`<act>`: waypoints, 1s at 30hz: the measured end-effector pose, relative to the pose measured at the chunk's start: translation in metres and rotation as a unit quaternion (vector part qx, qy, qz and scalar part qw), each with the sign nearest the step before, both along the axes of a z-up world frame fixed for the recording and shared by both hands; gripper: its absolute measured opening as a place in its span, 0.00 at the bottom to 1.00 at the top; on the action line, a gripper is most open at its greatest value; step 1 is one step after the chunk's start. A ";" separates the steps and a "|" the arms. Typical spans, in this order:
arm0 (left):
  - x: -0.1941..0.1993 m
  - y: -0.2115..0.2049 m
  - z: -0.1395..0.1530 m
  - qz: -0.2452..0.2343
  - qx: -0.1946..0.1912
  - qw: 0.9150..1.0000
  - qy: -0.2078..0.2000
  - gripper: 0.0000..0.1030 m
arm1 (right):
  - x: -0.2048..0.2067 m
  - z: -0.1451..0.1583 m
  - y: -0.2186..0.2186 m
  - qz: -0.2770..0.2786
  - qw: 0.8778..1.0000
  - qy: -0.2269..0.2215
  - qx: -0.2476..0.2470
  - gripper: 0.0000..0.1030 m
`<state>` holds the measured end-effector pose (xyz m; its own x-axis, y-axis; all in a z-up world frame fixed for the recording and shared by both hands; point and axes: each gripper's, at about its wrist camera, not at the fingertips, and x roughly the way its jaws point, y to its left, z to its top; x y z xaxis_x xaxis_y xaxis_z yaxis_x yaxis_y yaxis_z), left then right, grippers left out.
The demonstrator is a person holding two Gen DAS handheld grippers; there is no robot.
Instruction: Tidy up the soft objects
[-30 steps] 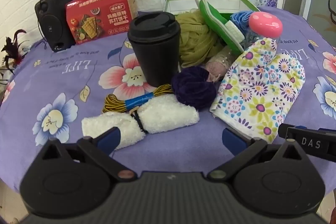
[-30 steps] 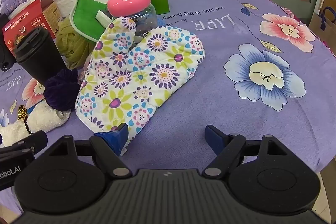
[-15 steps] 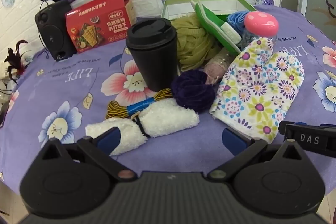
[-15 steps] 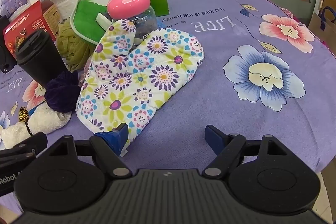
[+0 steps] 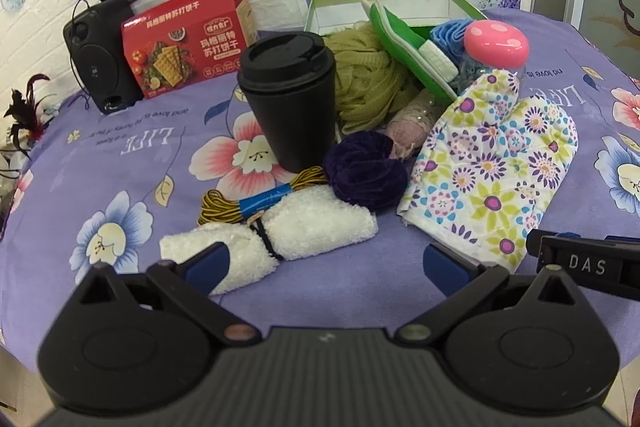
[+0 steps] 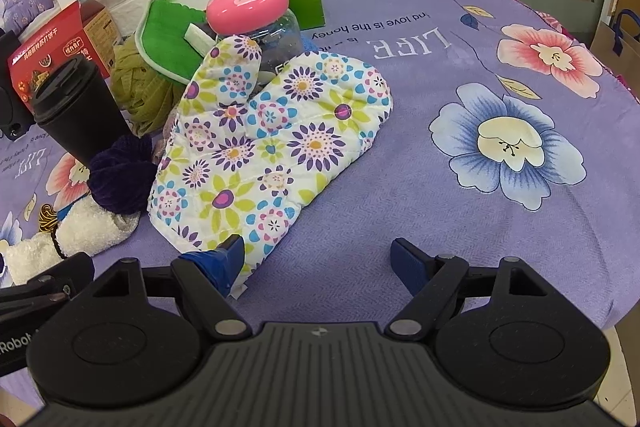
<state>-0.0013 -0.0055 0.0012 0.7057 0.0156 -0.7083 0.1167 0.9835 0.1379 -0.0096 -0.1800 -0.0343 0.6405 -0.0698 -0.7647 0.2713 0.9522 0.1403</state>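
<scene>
Both grippers hang just above the near edge of the purple floral tablecloth (image 6: 460,39), tilted down toward the pile. The left gripper (image 5: 326,261) has its jaws spread wide, nothing between them; one blue fingertip (image 5: 208,261) sits in front of the white fluffy towel roll (image 5: 280,233), though whether it touches cannot be told. The right gripper (image 6: 318,259) is just as wide apart and empty, its left fingertip (image 6: 224,259) over the cuff corner of the floral oven mitt (image 6: 272,151), the other above bare cloth.

Now the soft goods: the mitt lies flat, thumb leaning up against the clear jar with the pink mushroom lid (image 6: 248,3). Just beside the mitt's cuff sits a dark purple yarn ball (image 5: 364,175), touching the towel roll, which is cinched at the middle with a dark band. A yellow-and-black cord bundle (image 5: 256,199) with a blue wrap lies behind the towel. A pinkish yarn skein (image 5: 412,123) peeks out between the purple ball and the mitt, and an olive knitted bundle (image 5: 368,83) is heaped behind it. A green pad with white trim (image 5: 404,43) leans tilted on that heap, in front of the open green box (image 5: 460,1).

Upright amid all this stands a black lidded cup (image 5: 292,99). At the back, a red cracker box (image 5: 184,39) and a black speaker (image 5: 100,51) sit side by side.
</scene>
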 end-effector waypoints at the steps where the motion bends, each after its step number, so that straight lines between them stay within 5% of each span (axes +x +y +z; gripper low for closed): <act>1: 0.000 0.000 0.000 0.000 -0.001 1.000 0.001 1.00 | 0.000 0.000 0.000 0.000 1.000 0.000 0.001 0.64; 30: 0.007 0.011 0.002 -0.001 -0.012 1.000 0.015 1.00 | -0.001 -0.001 0.000 0.006 1.000 -0.008 0.015 0.64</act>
<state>0.0056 0.0054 0.0028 0.6836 -0.0030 -0.7299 0.1216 0.9865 0.1098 -0.0102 -0.1800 -0.0349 0.6530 -0.0391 -0.7563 0.2567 0.9510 0.1725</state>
